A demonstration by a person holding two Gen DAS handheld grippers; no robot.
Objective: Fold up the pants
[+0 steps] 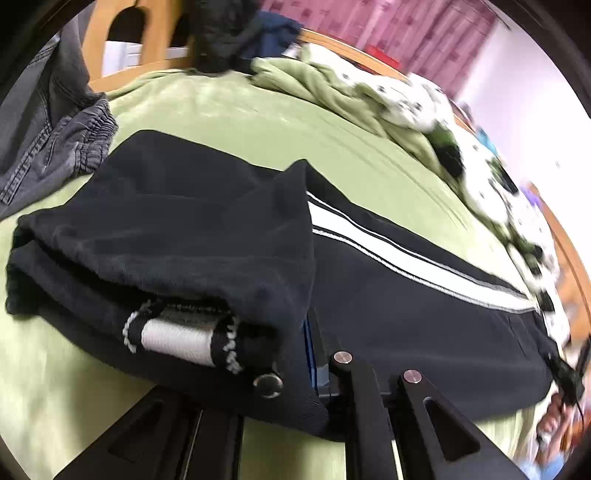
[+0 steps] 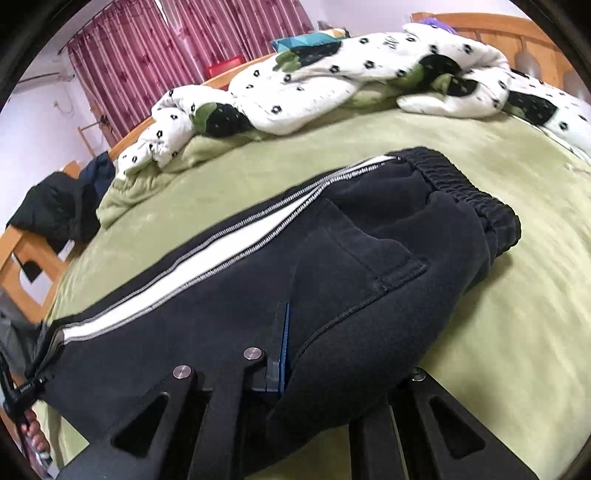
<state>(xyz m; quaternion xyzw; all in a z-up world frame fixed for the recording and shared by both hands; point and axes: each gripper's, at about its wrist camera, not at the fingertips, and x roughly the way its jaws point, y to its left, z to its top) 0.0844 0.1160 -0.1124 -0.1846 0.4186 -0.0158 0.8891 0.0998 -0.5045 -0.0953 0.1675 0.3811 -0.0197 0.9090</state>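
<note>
Left wrist view first: black track pants (image 1: 207, 229) with a white side stripe (image 1: 424, 266) spread across the green bedsheet (image 1: 240, 122), one leg end doubled back over the rest, ribbed black-and-white cuff (image 1: 177, 338) showing at the near edge. Left hand-held gripper (image 1: 316, 354) clenched tight on a fold of the pants fabric, blue pad (image 1: 310, 354) just visible pressed against the cloth, the other finger buried under the fold. Grey denim garment (image 1: 48, 140) bunched at the left, just beside the pants. Crumpled white spotted quilt (image 1: 424, 107) along the far side of the bed, dark clothes (image 1: 236, 33) heaped near the wooden bed frame (image 1: 110, 44), pink curtains (image 1: 406, 26) behind, much of the right side blurred. Over to the right wrist view: same black pants (image 2: 351, 258) lying on the green sheet (image 2: 517, 295), elastic waistband (image 2: 469, 195) at the far right end, white stripe (image 2: 229, 247) running along the left edge, a back pocket (image 2: 369, 251) facing up. Right hand-held gripper (image 2: 284, 354) likewise clamped on the fabric near the seat, blue pad (image 2: 285, 347) edge-on against the cloth, the opposite finger hidden beneath. Spotted quilt (image 2: 332, 81) piled across the back of the bed, wooden headboard (image 2: 517, 37) at top right, dark jacket (image 2: 55, 210) draped at the far left corner, maroon curtains (image 2: 166, 55) beyond.
</note>
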